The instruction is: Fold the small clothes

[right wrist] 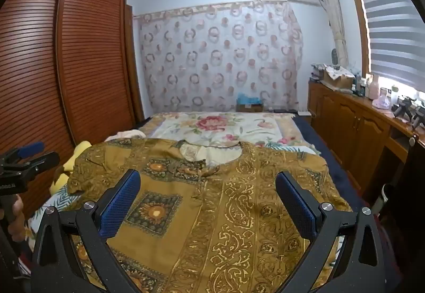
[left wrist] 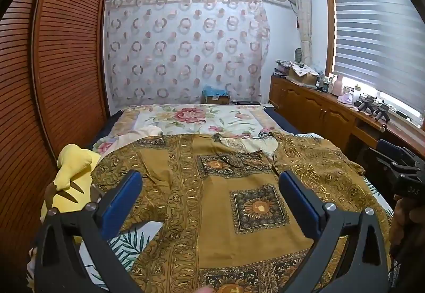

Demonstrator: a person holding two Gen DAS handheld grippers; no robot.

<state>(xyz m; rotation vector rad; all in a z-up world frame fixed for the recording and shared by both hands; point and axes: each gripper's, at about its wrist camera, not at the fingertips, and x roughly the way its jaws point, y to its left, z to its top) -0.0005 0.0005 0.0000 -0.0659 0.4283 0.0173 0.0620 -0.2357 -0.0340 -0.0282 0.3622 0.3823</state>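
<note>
Holding both tools above the bed, I see my left gripper (left wrist: 209,200) and right gripper (right wrist: 207,197) spread wide, nothing between the blue pads. Just beyond lies the mustard-gold patterned short-sleeved cotton shirt (left wrist: 239,181), spread flat on the floral bedsheet (left wrist: 186,117), neckline towards twelve o'clock. I judge the thin cloth could bunch if I pinch both layers or catch the sheet beneath. At nine o'clock the yellow plush toy (left wrist: 71,168) sits against the left sleeve (left wrist: 127,176); a fold from that side might drag it. Farther off stands the wooden cabinet (right wrist: 350,120).
</note>
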